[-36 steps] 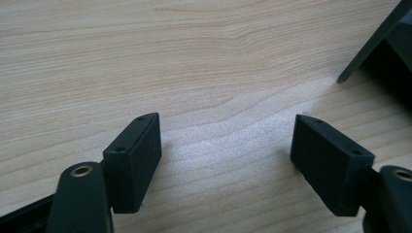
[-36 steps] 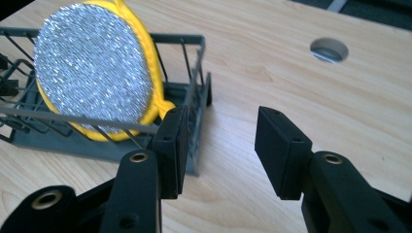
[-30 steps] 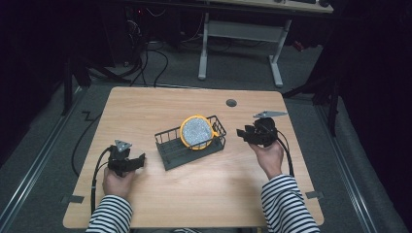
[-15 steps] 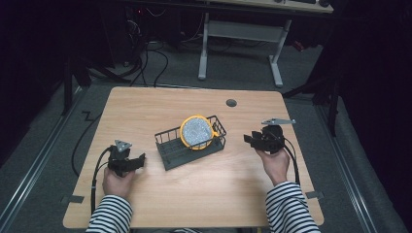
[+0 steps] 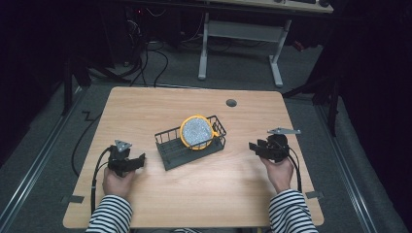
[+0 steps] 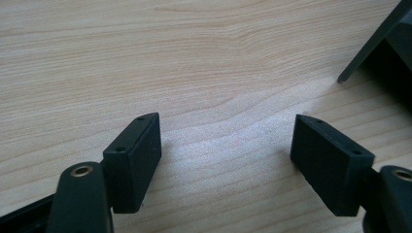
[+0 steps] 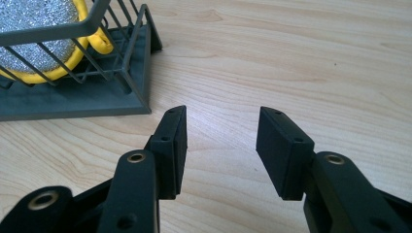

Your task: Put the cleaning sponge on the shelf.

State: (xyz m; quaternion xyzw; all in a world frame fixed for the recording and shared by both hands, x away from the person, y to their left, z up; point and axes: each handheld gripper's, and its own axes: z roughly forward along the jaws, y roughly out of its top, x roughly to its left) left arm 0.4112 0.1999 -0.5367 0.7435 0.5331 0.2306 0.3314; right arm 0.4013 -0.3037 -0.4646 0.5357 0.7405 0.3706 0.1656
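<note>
Bright tabletop, dark bkgd, close-ups slightly soft.

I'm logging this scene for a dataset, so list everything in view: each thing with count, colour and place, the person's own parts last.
table: one, light wood, centre of the high view.
rack: one, dark grey wire, mid-table.
plate: one, yellow rim with glittery silver face, standing on edge in the rack's right end.
grommet: one, dark, far side of the table.
desk frame: one, pale grey, on the floor beyond the table.
tape: two grey pieces, at the table's near edges.
sleeves: two, black-and-white striped, bottom edge.
left gripper: one, black, jaws open over bare table, left of the rack.
right gripper: one, black, jaws open over bare table, right of the rack.
</note>
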